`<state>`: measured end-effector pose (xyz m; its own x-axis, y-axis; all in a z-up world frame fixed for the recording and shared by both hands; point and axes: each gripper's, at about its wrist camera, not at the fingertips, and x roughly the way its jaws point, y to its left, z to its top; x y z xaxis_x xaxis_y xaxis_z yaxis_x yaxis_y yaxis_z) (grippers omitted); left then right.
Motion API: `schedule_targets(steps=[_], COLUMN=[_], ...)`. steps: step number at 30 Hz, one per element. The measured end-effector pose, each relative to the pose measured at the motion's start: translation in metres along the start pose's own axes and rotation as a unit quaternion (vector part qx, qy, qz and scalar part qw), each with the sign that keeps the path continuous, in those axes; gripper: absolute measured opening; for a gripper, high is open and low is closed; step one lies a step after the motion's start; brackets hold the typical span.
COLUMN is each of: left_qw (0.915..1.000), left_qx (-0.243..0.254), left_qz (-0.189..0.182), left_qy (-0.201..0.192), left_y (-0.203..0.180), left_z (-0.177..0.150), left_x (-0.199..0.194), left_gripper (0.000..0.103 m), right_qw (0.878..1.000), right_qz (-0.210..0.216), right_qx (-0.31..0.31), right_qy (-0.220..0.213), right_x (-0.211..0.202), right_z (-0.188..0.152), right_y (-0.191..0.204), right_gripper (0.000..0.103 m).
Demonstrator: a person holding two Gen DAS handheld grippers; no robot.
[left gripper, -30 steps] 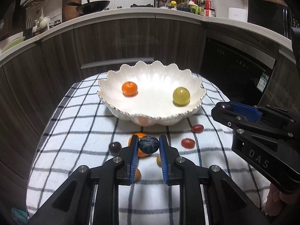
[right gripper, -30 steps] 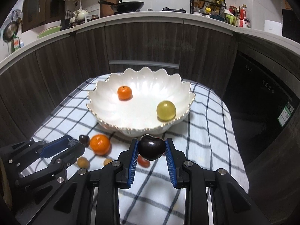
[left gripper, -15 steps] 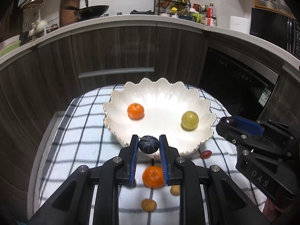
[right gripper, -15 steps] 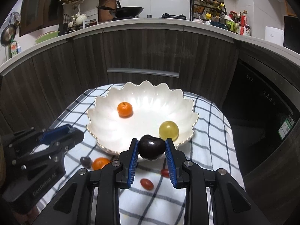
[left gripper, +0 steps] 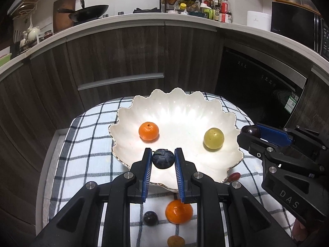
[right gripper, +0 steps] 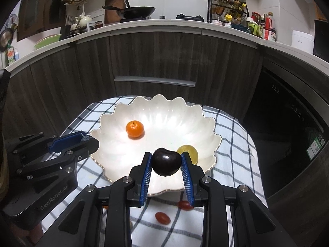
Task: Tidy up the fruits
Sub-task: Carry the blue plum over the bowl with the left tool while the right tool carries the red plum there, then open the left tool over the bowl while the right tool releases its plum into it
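A white scalloped bowl (left gripper: 178,111) (right gripper: 160,107) sits on a checked cloth and holds a small orange (left gripper: 148,131) (right gripper: 134,128) and a green grape (left gripper: 213,138) (right gripper: 190,150). My left gripper (left gripper: 163,159) is shut on a blueberry (left gripper: 163,159), held over the bowl's near rim. My right gripper (right gripper: 166,161) is shut on a dark cherry (right gripper: 166,161), also above the near rim; the cherry (left gripper: 250,130) shows at the right in the left wrist view. On the cloth in front lie another orange (left gripper: 179,211), a dark grape (left gripper: 150,217) and a brownish fruit (left gripper: 175,241).
Two red cherry tomatoes (right gripper: 162,217) (right gripper: 185,204) lie on the checked cloth (left gripper: 86,144) near the bowl's front. Dark cabinets (left gripper: 123,57) and an oven (left gripper: 259,86) stand behind the small table. The counter above carries a wok (left gripper: 90,12) and bottles.
Both grippers have moved forward and up with their fruit, from over the cloth to over the bowl's near rim. The loose fruits on the cloth now sit beneath the fingers.
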<state>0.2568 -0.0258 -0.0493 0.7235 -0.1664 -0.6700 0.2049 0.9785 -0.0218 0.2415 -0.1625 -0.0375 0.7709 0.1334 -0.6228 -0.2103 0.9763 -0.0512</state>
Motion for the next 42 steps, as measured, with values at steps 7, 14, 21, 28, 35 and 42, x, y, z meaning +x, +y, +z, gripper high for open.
schedule_targets(steps=[7, 14, 21, 28, 35, 42], left_qw=[0.9996, 0.9994, 0.9988, 0.9983, 0.9962, 0.9971], left_qx=[-0.003, 0.003, 0.003, 0.003, -0.007, -0.020], left_qz=[-0.016, -0.020, -0.026, -0.025, -0.027, -0.009], left_qy=[0.023, 0.029, 0.042, 0.053, 0.083, 0.073], left_y=[0.011, 0.016, 0.020, 0.023, 0.026, 0.032], left_z=[0.002, 0.004, 0.007, 0.005, 0.001, 0.004], left_x=[0.019, 0.032, 0.046, 0.054, 0.064, 0.058], left_gripper=[0.023, 0.023, 0.023, 0.023, 0.033, 0.066], right_qw=[1.000, 1.000, 0.999, 0.998, 0.997, 0.996], right_qz=[-0.007, -0.010, -0.010, -0.004, 0.001, -0.026], right_qx=[0.003, 0.002, -0.002, -0.003, 0.007, 0.029], right_qy=[0.011, 0.027, 0.038, 0.057, 0.078, 0.075], right_x=[0.011, 0.024, 0.035, 0.049, 0.058, 0.055], right_z=[0.004, 0.003, 0.006, 0.004, -0.001, 0.001], right_y=[0.005, 0.009, 0.013, 0.016, 0.017, 0.006], right_gripper=[0.030, 0.030, 0.030, 0.030, 0.031, 0.070])
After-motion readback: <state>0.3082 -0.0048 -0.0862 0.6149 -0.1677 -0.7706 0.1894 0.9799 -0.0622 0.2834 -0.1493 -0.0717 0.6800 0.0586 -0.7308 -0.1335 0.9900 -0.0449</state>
